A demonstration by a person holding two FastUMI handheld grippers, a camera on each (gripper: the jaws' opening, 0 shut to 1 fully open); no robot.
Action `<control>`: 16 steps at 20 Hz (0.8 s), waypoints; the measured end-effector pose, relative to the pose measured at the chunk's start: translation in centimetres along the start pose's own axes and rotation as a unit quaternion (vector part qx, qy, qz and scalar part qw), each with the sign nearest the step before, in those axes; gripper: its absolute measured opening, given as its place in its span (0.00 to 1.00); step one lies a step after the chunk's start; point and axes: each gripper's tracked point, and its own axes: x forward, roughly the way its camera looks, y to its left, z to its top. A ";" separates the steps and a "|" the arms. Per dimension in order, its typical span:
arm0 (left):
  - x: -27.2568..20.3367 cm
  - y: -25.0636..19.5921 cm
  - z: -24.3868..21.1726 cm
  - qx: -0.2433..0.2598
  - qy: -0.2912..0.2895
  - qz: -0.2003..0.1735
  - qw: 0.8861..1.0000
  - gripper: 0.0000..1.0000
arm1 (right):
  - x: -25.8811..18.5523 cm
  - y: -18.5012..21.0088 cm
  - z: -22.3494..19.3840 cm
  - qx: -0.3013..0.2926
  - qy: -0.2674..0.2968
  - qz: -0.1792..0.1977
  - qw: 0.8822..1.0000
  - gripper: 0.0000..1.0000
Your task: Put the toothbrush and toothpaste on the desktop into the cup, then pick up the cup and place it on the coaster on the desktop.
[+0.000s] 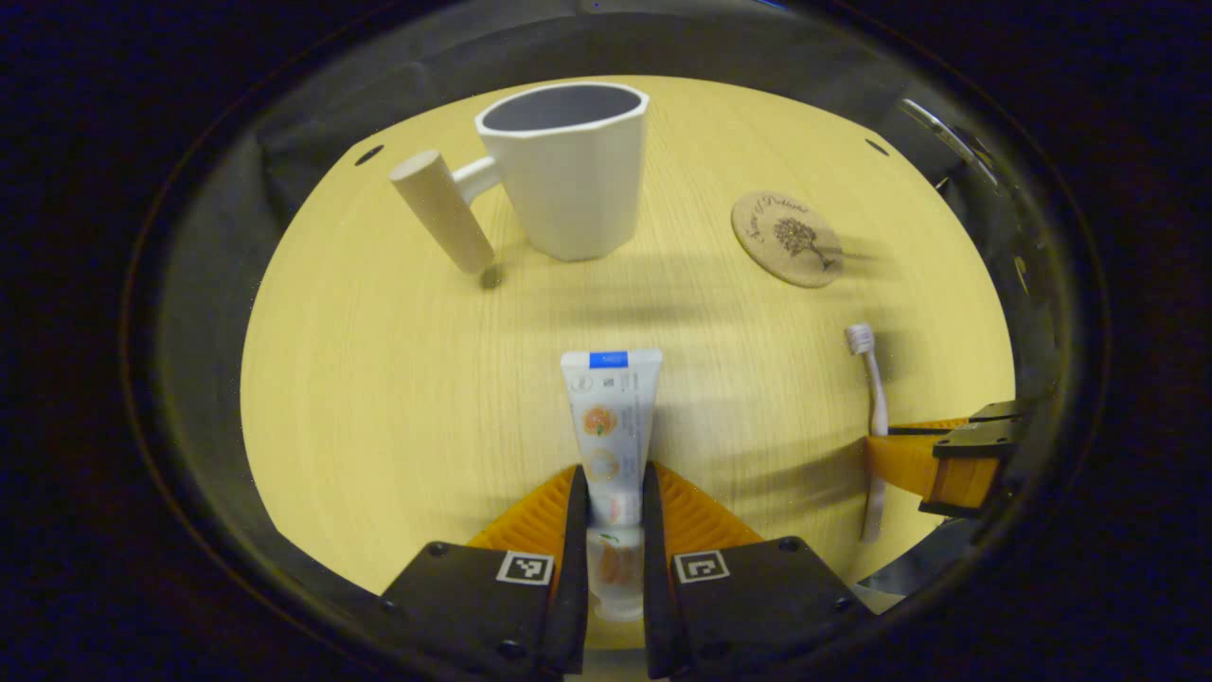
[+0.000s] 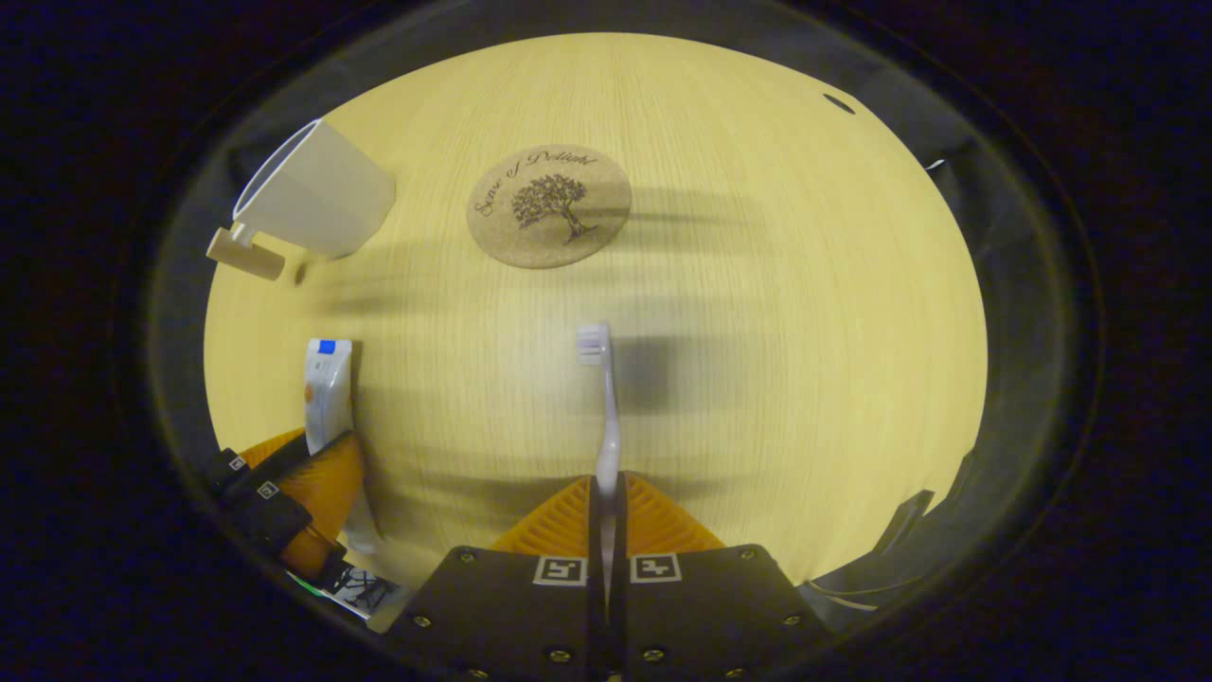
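Left gripper [image 1: 614,516] clamps the toothpaste [image 1: 609,417]; right gripper [image 2: 607,516] clamps the toothbrush [image 2: 604,398] — both apparently lifted off the desktop [image 2: 757,332]; cup [image 1: 568,170] empty.

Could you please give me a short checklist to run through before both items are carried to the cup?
1. Left tongs shut on the toothpaste tube: ok, both fingers press its sides.
2. Right tongs shut on the toothbrush handle: ok.
3. White cup upright, mouth open: ok.
4. Cup inside free of other things: cannot tell, the bottom is hidden.
5. Cork coaster bare for the cup later: ok.
6. Items lifted off the wooden desktop: cannot tell.
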 end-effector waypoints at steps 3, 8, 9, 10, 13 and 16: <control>-0.2 0.0 0.1 -0.002 0.000 0.000 1.000 0.24 | 0.0 0.0 0.0 -0.005 -0.007 0.000 1.000 0.02; -0.6 -0.2 0.1 -0.010 -0.002 -0.018 1.000 0.23 | 0.1 0.0 0.0 -0.007 -0.004 0.008 1.000 0.02; -0.9 -0.1 0.3 -0.019 -0.003 -0.018 1.000 0.23 | 0.1 0.0 0.1 -0.008 -0.005 0.008 1.000 0.02; -1.5 0.0 0.5 -0.027 -0.008 -0.020 0.999 0.23 | 0.1 0.0 0.0 -0.009 -0.007 0.009 1.000 0.02; -3.7 0.0 1.5 -0.043 -0.025 -0.033 0.998 0.23 | 0.1 0.0 0.1 -0.011 -0.011 0.009 1.000 0.02; -6.6 -0.1 2.7 -0.050 -0.050 -0.045 0.997 0.23 | 0.1 0.0 0.1 -0.010 -0.014 0.011 1.000 0.02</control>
